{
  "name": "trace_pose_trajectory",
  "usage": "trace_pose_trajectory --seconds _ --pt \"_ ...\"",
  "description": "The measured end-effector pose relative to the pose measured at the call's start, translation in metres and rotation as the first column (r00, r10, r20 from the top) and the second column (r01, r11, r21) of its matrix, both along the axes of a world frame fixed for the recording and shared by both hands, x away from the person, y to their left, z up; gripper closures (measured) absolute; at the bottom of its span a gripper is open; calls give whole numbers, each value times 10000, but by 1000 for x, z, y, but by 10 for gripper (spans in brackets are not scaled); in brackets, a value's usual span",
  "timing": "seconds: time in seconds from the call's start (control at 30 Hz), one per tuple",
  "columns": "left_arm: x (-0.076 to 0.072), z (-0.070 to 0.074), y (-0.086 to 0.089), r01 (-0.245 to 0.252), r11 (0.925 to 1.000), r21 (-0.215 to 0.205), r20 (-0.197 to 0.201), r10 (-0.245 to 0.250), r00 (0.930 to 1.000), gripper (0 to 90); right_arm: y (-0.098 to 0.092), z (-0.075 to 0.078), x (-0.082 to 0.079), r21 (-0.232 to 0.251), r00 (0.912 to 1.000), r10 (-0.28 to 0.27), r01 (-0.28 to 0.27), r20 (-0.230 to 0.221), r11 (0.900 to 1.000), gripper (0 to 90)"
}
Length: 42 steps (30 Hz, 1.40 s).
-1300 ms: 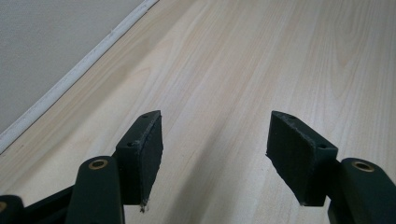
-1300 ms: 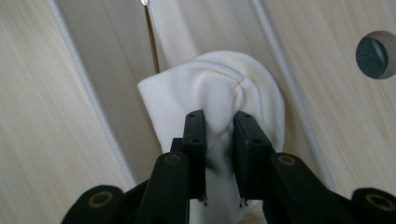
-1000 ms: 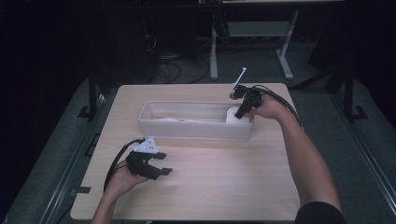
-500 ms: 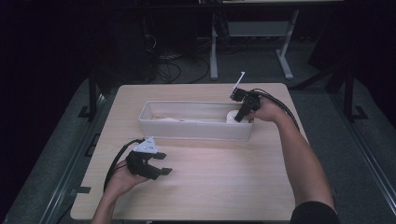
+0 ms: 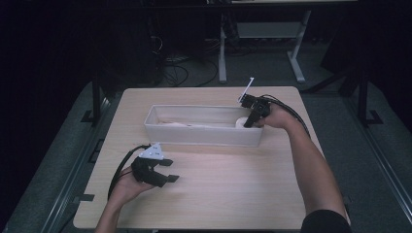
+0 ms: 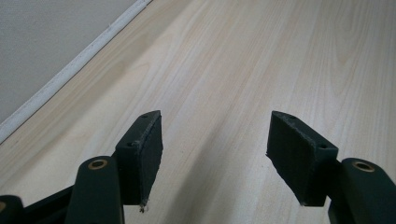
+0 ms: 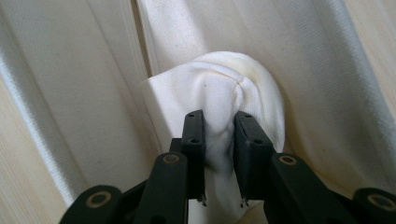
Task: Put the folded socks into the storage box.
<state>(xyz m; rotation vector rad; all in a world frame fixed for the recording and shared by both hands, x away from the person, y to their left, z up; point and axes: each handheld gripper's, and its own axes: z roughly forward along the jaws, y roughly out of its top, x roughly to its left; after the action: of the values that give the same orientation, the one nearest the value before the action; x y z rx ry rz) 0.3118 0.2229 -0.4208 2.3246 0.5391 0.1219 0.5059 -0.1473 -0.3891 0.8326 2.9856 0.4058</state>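
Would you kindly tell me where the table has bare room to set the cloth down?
The widest bare patch of table lies between the bin and the near edge, right of the left tool. The far strip behind the bin is narrower. It is crowded where the right tool pinches the cloth.

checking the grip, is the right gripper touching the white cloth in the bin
Touching: in the right gripper view the right gripper has both pads pinching a fold of the white cloth.

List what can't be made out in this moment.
- White cloth: full shape unclear; right claw covers its pinched middle in the right gripper view, tray wall hides it in the high view.
- Left claw: the tray is cut off by the left gripper view's edge.
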Motion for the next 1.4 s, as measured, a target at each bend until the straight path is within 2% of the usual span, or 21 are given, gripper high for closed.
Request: trace_pose_trajectory --seconds 0.37,0.6,0.83,1.0,1.1,1.23,1.4 --pt "0 1 1 3 10000 -75 -38 -3 10000 357 3 0 0 -161 10000 77 -76 57 9998 716" --pt "-1 1 3 -21 9999 -99 -8 21 10000 357 5 2 1 -226 9997 133 -128 222 9997 604" --pt "-1 2 3 -4 10000 -82 25 4 10000 357 6 7 0 -123 9994 152 -148 323 9998 552" --pt "-1 2 2 35 10000 -61 36 -35 10000 357 6 12 -3 -72 9981 195 -191 590 9998 526" --pt "-1 2 2 62 10000 -66 43 -62 10000 357 6 16 -4 32 9971 267 -270 712 9996 555" --pt "-1 3 2 64 9999 -93 37 -63 10000 357 6 18 -5 86 9976 281 -287 627 9996 665" --pt "-1 3 3 13 9999 -147 38 -12 10000 357 10 12 -4 -172 9989 276 -269 368 9995 790"
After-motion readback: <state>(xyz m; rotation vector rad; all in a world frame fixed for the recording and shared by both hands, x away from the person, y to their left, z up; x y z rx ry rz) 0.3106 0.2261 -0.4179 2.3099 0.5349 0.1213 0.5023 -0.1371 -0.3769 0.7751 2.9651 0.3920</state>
